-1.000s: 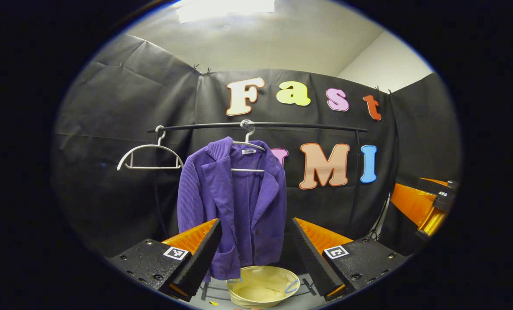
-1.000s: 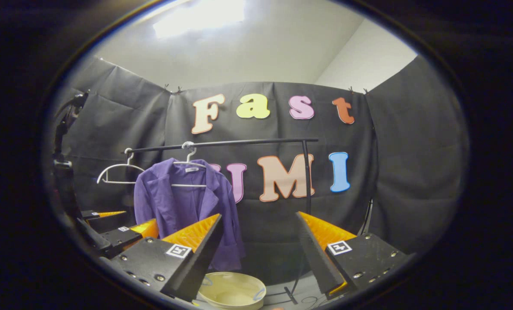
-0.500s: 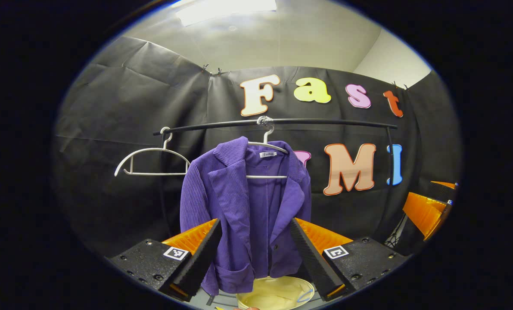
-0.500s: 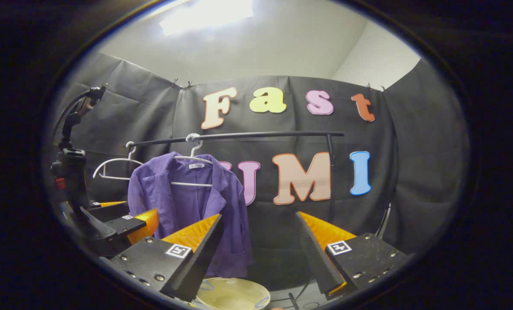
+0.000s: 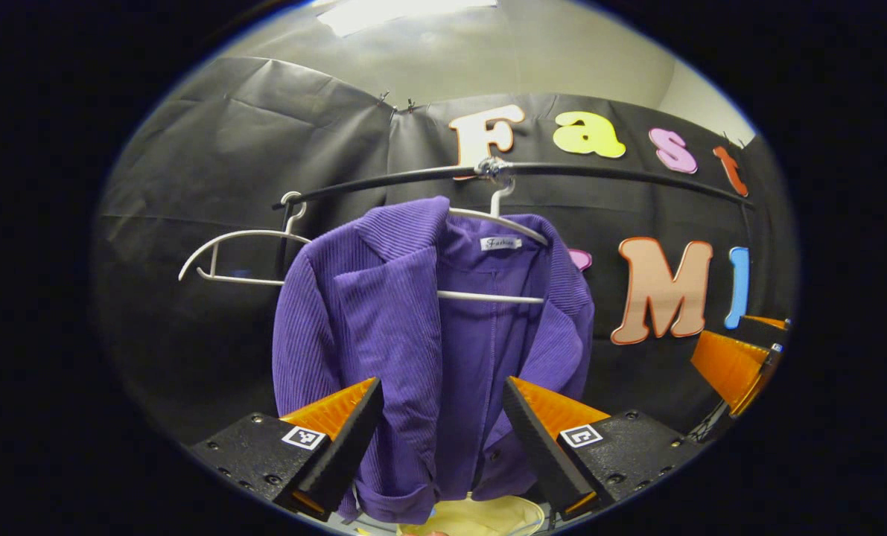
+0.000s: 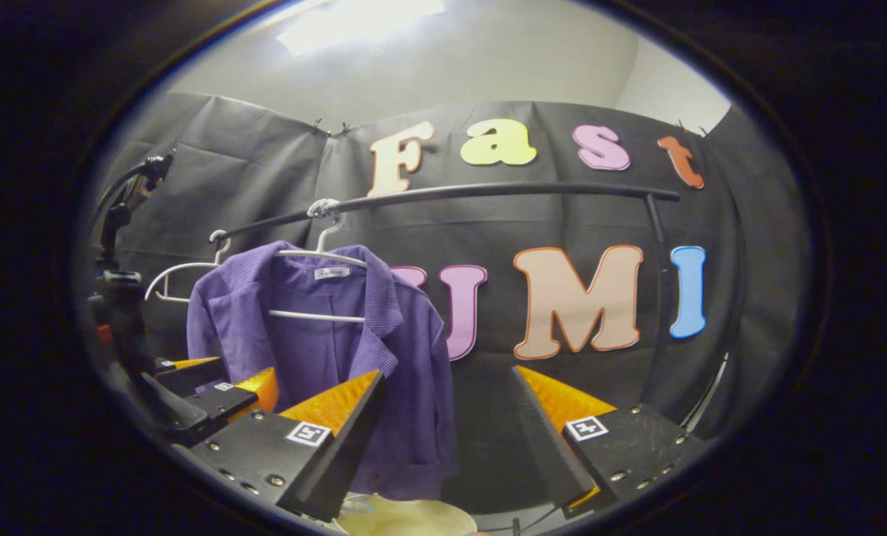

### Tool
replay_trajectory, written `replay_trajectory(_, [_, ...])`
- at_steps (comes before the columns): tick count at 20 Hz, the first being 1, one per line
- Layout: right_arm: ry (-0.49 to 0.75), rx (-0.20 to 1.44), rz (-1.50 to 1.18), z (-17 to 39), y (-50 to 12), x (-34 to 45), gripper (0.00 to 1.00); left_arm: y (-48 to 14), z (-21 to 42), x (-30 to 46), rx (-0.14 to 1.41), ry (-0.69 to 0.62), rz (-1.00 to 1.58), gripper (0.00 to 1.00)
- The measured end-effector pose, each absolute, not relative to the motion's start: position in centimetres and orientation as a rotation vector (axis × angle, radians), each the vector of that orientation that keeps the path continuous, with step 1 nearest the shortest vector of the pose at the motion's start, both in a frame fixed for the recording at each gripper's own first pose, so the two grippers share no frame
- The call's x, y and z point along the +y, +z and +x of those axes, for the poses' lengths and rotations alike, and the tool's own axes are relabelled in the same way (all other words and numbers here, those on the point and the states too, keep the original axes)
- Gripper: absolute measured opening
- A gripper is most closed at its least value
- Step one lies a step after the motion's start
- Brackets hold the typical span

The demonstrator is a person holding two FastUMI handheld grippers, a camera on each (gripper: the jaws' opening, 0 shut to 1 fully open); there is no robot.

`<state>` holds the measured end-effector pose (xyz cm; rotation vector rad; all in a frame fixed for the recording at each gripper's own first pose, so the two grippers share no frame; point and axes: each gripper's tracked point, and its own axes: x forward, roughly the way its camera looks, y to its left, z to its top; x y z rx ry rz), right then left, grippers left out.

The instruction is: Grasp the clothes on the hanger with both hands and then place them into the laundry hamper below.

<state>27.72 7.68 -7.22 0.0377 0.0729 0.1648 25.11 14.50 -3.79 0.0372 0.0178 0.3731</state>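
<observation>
The purple ribbed-fabric jacket (image 5: 413,335) hangs on a white plastic hanger (image 5: 499,223) hooked over a black horizontal rail (image 5: 599,173). It lies straight ahead of the left hand-held gripper (image 5: 439,439), and its long axis runs top to bottom, from the collar above the fingers to the hem below them. In the left gripper view the cloth fills the gap between the two spread fingers, but neither finger looks to press on it; the jaws stand wide apart and hold nothing.

From the right hand-held gripper (image 6: 443,439) the jacket (image 6: 316,350) lies ahead and to the left, with only its near sleeve edge behind the left finger. Its jaws also stand wide apart and empty, aimed mostly at bare black cloth wall. The left one is therefore judged the nearer of the two; it also shows low at the left of the right gripper view (image 6: 212,391), just beside the jacket's front.

Below the hem, between and under the fingers, sits the pale yellow round laundry hamper (image 5: 480,517), its rim partly hidden.

A second, bare white hanger (image 5: 242,257) hangs on the rail to the left of the jacket. A black upright post (image 6: 655,298) carries the rail's far end. Nothing stands between either gripper and the jacket.
</observation>
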Motion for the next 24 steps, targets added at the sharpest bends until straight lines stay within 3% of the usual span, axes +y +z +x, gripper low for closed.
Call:
replay_trajectory(9, [0.353, 0.105, 0.082, 34.5, -10.6, 12.5, 0.99, -5.1, 27.4, 21.2, 0.051, 0.641, 0.164, 0.98])
replay_trajectory(16, [0.451, 0.127, 0.126, 35.4, -12.4, 15.4, 0.99, -4.7, 26.1, 22.7, 0.046, 0.734, 0.224, 0.98])
replay_trajectory(17, [0.455, 0.133, 0.126, 35.6, -12.6, 15.6, 0.94, -4.5, 26.2, 22.7, 0.048, 0.742, 0.229, 0.98])
replay_trajectory(18, [0.462, 0.139, 0.13, 35.8, -12.6, 15.9, 0.99, -4.3, 26.2, 22.9, 0.05, 0.748, 0.233, 0.84])
replay_trajectory(21, [0.476, 0.136, 0.139, 36.3, -12.5, 17.1, 0.95, -3.6, 26.1, 23.3, 0.059, 0.735, 0.258, 0.44])
replay_trajectory(24, [0.479, 0.124, 0.149, 36.8, -12.0, 18.3, 0.99, -3.1, 25.8, 22.9, 0.077, 0.708, 0.272, 0.04])
